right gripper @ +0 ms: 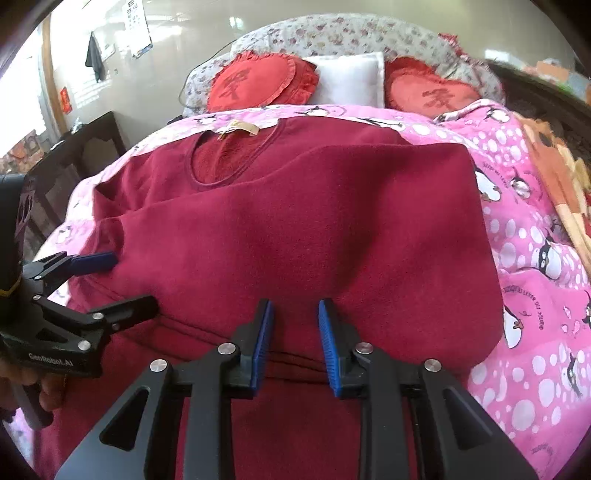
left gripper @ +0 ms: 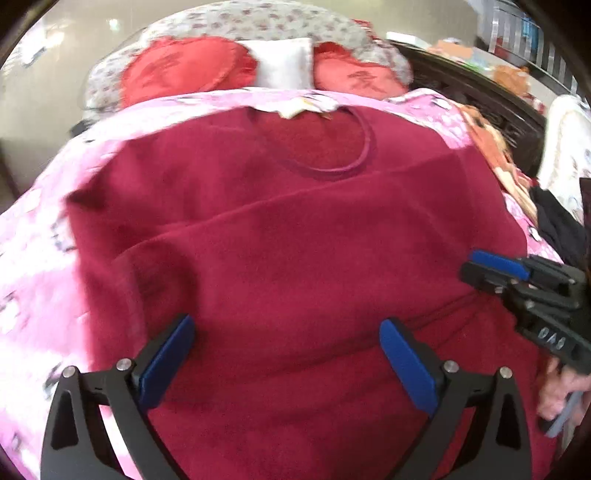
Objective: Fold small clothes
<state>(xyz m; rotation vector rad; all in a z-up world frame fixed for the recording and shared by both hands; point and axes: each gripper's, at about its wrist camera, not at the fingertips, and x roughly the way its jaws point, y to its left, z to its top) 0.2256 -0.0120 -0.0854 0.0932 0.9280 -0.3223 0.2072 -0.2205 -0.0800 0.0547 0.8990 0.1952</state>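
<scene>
A dark red fleece sweater lies spread on a pink penguin-print bedspread, neckline toward the pillows, with a sleeve folded across its front. It also shows in the right wrist view. My left gripper is open wide and empty, above the sweater's lower part; it shows at the left of the right wrist view. My right gripper is open a little and empty, over the sweater near its hem; it shows at the right of the left wrist view.
Two red heart cushions and a white pillow lie at the bed head against a floral quilt. An orange patterned cloth lies at the right bed edge. A dark wooden table stands at the left.
</scene>
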